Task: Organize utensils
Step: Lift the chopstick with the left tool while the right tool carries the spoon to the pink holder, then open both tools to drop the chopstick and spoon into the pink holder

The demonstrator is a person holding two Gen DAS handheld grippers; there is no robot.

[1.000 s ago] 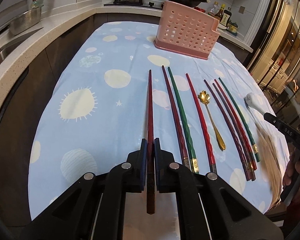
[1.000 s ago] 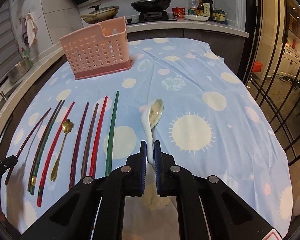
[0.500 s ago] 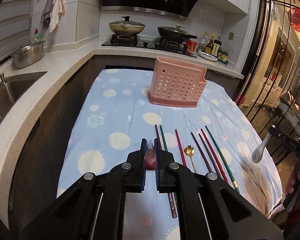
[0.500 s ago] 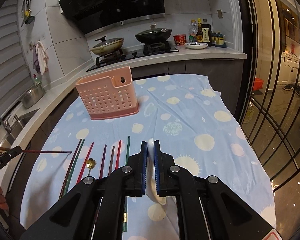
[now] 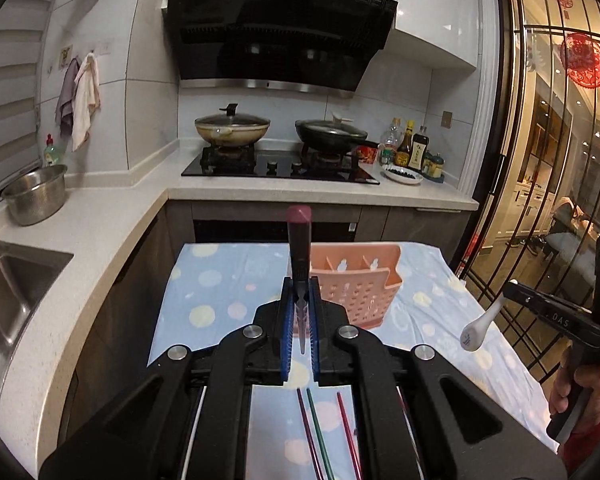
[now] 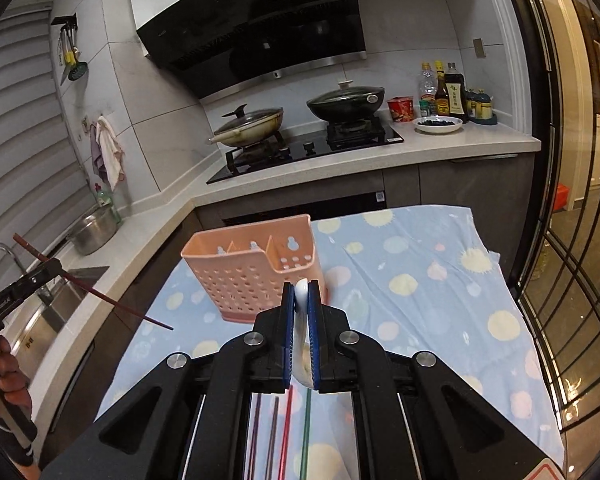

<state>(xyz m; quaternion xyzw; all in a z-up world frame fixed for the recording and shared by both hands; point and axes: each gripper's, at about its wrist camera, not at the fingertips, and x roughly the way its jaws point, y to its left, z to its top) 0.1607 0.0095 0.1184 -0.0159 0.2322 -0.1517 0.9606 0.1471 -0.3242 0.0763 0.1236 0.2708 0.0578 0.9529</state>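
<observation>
My left gripper (image 5: 300, 292) is shut on a dark red chopstick (image 5: 299, 236), held up in the air with its thick end pointing away; the chopstick also shows in the right wrist view (image 6: 100, 296). My right gripper (image 6: 301, 292) is shut on a white ceramic spoon (image 6: 301, 290), lifted above the table; the spoon also shows in the left wrist view (image 5: 478, 326). The pink perforated utensil holder (image 5: 360, 280) (image 6: 252, 276) stands on the blue dotted tablecloth (image 5: 220, 296) ahead of both grippers. Several chopsticks (image 5: 320, 436) (image 6: 284, 432) lie on the cloth below the grippers.
A counter with a sink (image 5: 8, 280) and a steel bowl (image 5: 36, 194) runs along the left. A stove with two pans (image 5: 232, 128) stands behind the table. Bottles (image 5: 412, 148) and a plate stand at the back right. Glass doors (image 5: 540, 160) close the right side.
Both grippers have risen well above the table and tipped up toward the kitchen wall. The left carries the chopstick and the right the spoon, and the holder now sits closer ahead.
</observation>
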